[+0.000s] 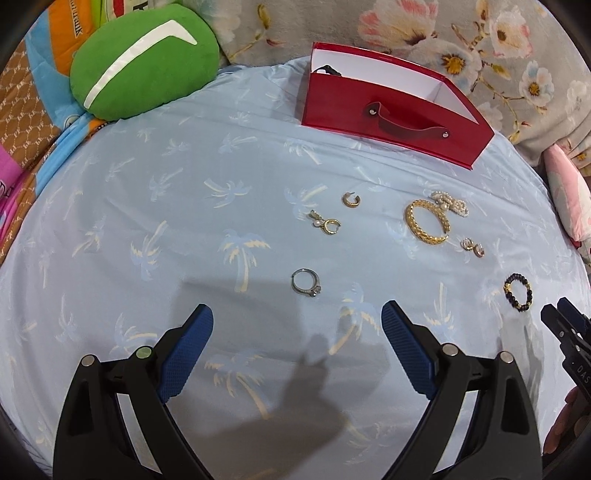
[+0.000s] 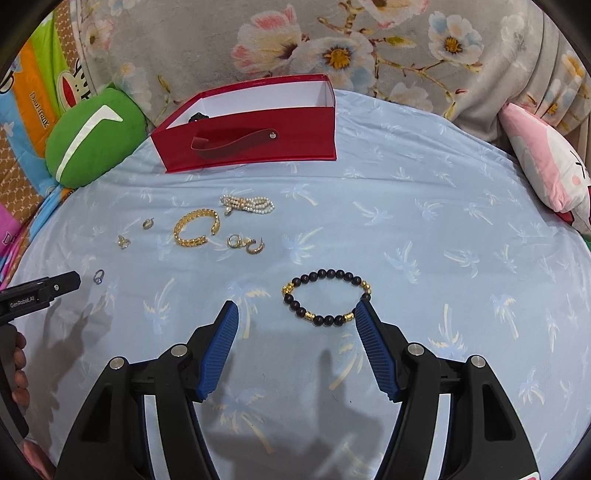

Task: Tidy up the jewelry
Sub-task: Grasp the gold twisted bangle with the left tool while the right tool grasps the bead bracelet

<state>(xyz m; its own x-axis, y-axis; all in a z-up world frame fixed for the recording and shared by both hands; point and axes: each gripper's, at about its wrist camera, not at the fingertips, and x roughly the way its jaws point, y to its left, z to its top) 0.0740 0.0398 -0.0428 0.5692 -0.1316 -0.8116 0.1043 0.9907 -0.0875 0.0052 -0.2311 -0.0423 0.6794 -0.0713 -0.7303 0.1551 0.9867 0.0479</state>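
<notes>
A pale blue sheet printed with palm trees (image 1: pixel 147 229) fills the middle of both views, smooth, with dark shadows falling across its lower part. Upper left in the left wrist view, a round green cushion (image 1: pixel 144 61) with a white curved stripe sits at the sheet's edge; in the right wrist view it shows at the left. Behind it, bright orange and blue printed fabric (image 1: pixel 64 33). Across the top runs a grey floral blanket (image 2: pixel 369 48) with pink and white blossoms. At the right edge, a pink and white plush pillow (image 2: pixel 546 166) leans onto the sheet.
</notes>
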